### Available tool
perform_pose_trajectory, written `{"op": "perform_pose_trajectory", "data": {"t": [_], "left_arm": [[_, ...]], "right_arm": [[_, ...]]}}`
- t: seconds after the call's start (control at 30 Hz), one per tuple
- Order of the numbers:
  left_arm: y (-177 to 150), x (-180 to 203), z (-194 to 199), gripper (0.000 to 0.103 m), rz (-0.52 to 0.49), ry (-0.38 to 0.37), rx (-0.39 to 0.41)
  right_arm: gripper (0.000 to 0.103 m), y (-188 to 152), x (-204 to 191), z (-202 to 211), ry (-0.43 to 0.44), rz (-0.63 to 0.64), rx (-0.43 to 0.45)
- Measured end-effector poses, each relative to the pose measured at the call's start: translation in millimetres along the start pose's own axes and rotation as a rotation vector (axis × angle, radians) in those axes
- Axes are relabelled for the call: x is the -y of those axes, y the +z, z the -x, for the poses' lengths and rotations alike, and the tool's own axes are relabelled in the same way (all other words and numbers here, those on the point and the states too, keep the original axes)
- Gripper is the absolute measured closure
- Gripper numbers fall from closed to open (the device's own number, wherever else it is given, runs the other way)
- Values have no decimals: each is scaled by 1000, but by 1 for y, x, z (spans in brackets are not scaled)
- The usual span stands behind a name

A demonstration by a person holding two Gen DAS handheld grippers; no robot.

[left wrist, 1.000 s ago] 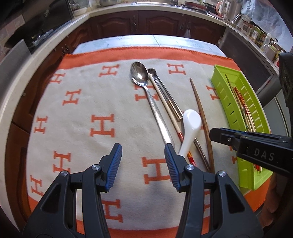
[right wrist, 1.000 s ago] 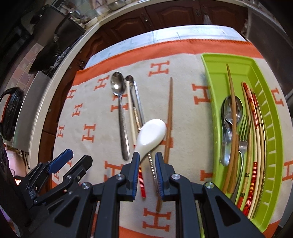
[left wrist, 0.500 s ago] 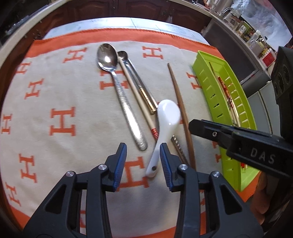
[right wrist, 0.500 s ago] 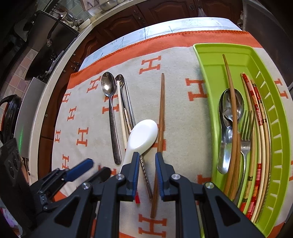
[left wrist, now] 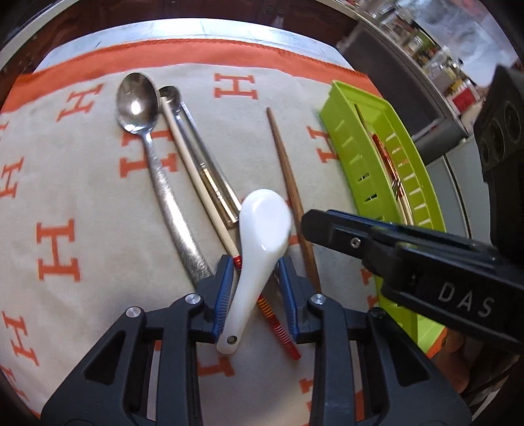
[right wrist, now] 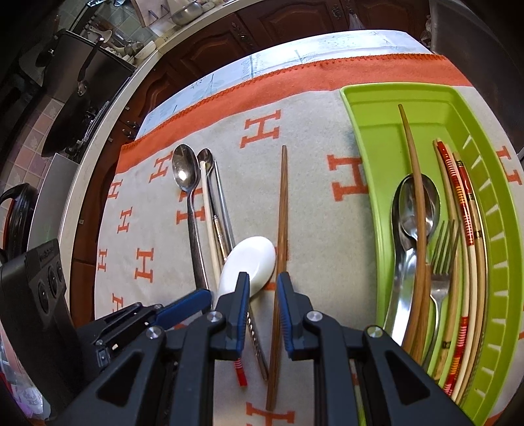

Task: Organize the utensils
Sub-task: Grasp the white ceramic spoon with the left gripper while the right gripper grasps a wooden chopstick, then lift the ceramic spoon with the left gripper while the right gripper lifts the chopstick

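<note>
Jaws of left gripper have just been closing around white ceramic spoon handle, pads not clearly pressing. Spoon lies on patterned cloth over other utensils. Right gripper jaws narrow, straddling brown chopstick, gripping nothing. Green tray right.

Home kitchen, dark wooden cabinets, pale countertop, frying pan

we see cloth: beige, orange border, orange H marks | tray: lime green | soup spoon: white | chopstick: brown | tongs pads: blue
</note>
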State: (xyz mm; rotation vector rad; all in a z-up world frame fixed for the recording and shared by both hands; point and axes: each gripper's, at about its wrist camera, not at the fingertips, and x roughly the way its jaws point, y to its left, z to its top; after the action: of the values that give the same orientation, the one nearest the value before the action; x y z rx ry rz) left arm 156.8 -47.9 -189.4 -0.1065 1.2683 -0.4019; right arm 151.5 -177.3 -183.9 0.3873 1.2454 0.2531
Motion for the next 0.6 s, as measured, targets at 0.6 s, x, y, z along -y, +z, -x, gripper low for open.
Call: {"op": "perform_pose_trajectory", "data": {"t": [0.6], "left_arm": [[-13,-12,27,92,88,42,54]], "right_arm": [[86,14,1,-13,-19,-12,0]]}}
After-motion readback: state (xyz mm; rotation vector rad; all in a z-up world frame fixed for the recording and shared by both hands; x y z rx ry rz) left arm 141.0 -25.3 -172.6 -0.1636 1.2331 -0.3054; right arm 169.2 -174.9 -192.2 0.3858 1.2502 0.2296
